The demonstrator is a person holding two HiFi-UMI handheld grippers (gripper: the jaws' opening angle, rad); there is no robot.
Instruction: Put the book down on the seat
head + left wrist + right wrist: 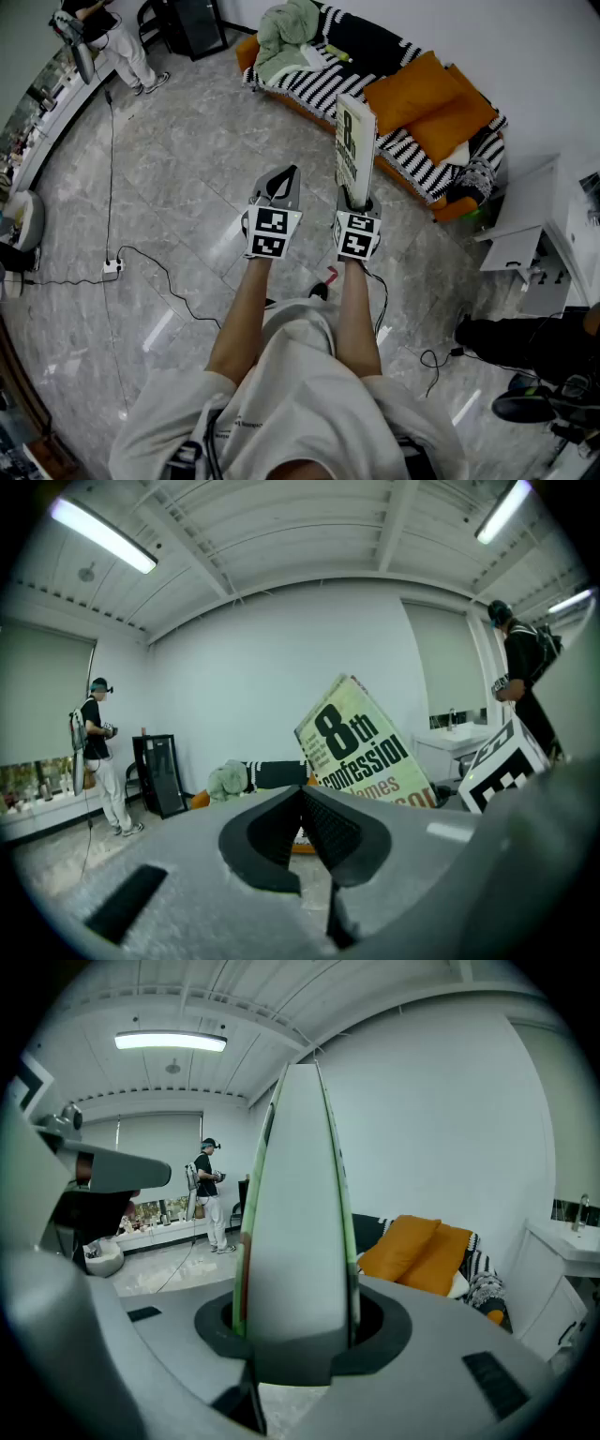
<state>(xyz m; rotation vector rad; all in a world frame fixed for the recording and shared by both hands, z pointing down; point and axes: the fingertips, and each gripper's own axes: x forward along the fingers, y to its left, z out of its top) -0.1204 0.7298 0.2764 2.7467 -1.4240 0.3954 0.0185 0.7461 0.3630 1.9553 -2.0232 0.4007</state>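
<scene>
Occlusion: the bottom edge of the pale green paperback book with black print [354,141] vanishes inside the right gripper [357,199], whose jaws pinch it.
Cut off: lower title lines, lost behind the left gripper [302,791] body.
Left jaws: pressed together, nothing between them.
Book position: upright in the air, in front of the black-and-white striped sofa [309,89], not on its seat.
View gap: right gripper view gives the book edge-on only; left gripper view shows its cover.
</scene>
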